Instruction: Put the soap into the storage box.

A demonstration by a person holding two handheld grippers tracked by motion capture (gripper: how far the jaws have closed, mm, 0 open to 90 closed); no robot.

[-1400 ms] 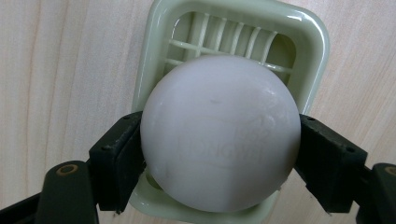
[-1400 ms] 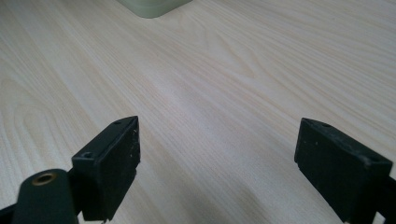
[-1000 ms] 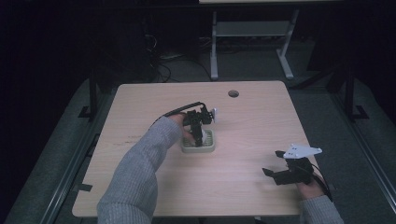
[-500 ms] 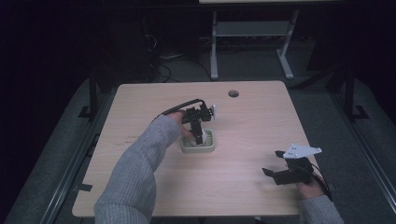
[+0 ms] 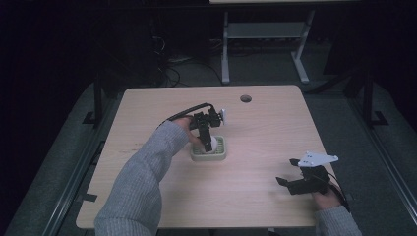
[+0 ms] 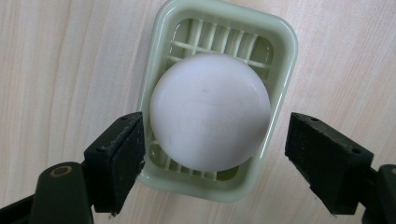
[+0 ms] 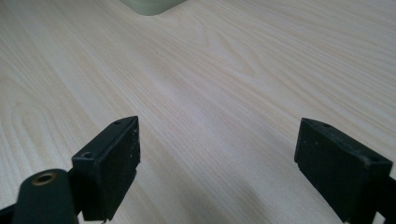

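Left gripper view has the left gripper spread open around a white soap in its green dish. Right gripper rests open over the bare table.

I am pointing my left tongs straight down, jaws spread wide; my right tongs are gaping too.

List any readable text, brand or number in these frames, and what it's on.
Round white soap bar in the pale green slatted plastic dish: faint embossed lettering across its face, too shallow and blurred to read.
Light wooden table, left gripper and right gripper: no text.
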